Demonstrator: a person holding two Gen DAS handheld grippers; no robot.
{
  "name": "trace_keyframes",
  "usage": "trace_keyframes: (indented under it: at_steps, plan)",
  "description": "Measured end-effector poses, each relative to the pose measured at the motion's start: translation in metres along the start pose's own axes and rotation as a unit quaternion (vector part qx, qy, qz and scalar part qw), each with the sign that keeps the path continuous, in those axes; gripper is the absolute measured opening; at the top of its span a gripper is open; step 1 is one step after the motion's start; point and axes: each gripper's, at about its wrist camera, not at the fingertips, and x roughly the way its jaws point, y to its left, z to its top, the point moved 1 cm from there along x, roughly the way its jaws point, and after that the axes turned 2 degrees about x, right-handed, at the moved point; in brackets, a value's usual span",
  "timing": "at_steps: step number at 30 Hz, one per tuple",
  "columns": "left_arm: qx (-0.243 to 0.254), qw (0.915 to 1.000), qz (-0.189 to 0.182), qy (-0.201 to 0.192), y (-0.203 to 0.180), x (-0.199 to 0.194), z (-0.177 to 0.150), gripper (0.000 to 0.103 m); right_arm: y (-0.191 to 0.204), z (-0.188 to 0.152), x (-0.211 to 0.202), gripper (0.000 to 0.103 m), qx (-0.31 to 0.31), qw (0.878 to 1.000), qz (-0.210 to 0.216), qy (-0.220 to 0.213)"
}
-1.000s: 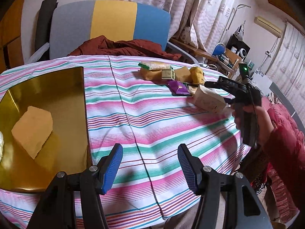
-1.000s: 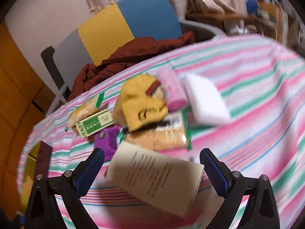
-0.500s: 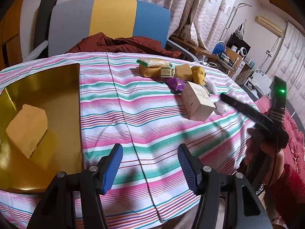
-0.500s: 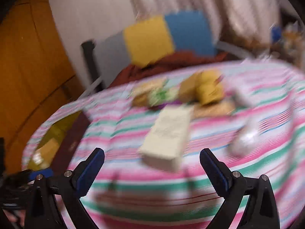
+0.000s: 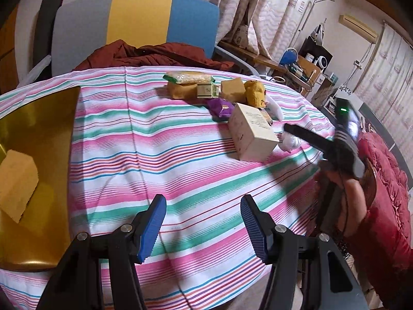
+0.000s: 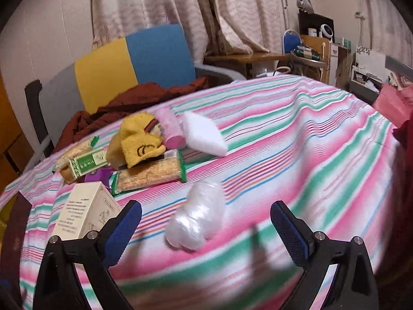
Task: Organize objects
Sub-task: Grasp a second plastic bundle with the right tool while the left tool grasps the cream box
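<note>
The worktop [image 5: 160, 139], under its pink, green and white striped cloth, fills both my views. At its left edge sits the gold tray [image 5: 38, 118] with one yellow sponge block [image 5: 15, 180] in it, the only item sorted so far by my reading. A second ago the cream carton [image 5: 251, 131] hung between the fingers of my right hand-held gripper [image 6: 206, 230]; now it stands on the cloth beside the pile, well apart from the tray, and that gripper has swung off it, its jaws spread wide and empty. Directly ahead of it lies the crumpled clear plastic bag [image 6: 197, 219], near the fingers but not touched. I judge the carton was only moved clear and the bag is the next pick.

My left hand-held gripper [image 5: 204, 227] has held its place over the near edge, jaws apart, holding nothing.

Beyond the carton is the rest of the heap: the long cracker packet [image 6: 149, 173], a white foam block [image 6: 204, 134], the yellow sock [image 6: 136, 139], a pink roll [image 6: 170, 126], the green-labelled small box [image 6: 87, 164] and a purple pouch [image 5: 222, 107]. A chair [image 5: 134, 25] with a dark red garment [image 5: 152, 54] stands behind.

The carton stands between bag and tray, so I would carry the bag over or around it. The film looks slippery and soft.
</note>
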Motion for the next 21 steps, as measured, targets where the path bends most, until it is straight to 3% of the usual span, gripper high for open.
trace_keyframes:
  at_steps: [1, 4, 6, 7, 15, 19, 21]
  plan:
    - [0.003, 1.0, -0.001, 0.001, -0.003, 0.002, 0.003, 0.061, 0.005, 0.0, 0.007, 0.078, -0.005, 1.0, -0.007, 0.012]
    - [0.014, 0.9999, -0.002, -0.001, -0.01, 0.005, 0.009, 0.061, 0.008, -0.007, 0.023, 0.054, -0.001, 0.999, -0.025, 0.041]
    - [0.022, 0.9997, -0.006, -0.002, -0.016, 0.009, 0.015, 0.061, 0.009, -0.007, 0.023, 0.048, -0.001, 0.999, -0.028, 0.034]
    - [0.027, 0.9996, -0.008, -0.002, -0.02, 0.014, 0.018, 0.061, 0.009, -0.006, 0.021, 0.037, 0.002, 0.999, -0.016, 0.031]
    - [0.068, 0.9971, -0.033, -0.004, -0.056, 0.052, 0.046, 0.061, 0.007, -0.012, 0.023, 0.037, 0.018, 1.0, 0.004, 0.012]
    - [0.077, 0.9959, -0.045, -0.016, -0.079, 0.069, 0.068, 0.074, 0.006, -0.012, 0.026, 0.037, 0.02, 1.0, 0.003, 0.006]
    - [0.074, 0.9962, -0.045, -0.014, -0.084, 0.079, 0.077, 0.074, 0.007, -0.012, 0.027, 0.037, 0.018, 1.0, -0.001, 0.004]
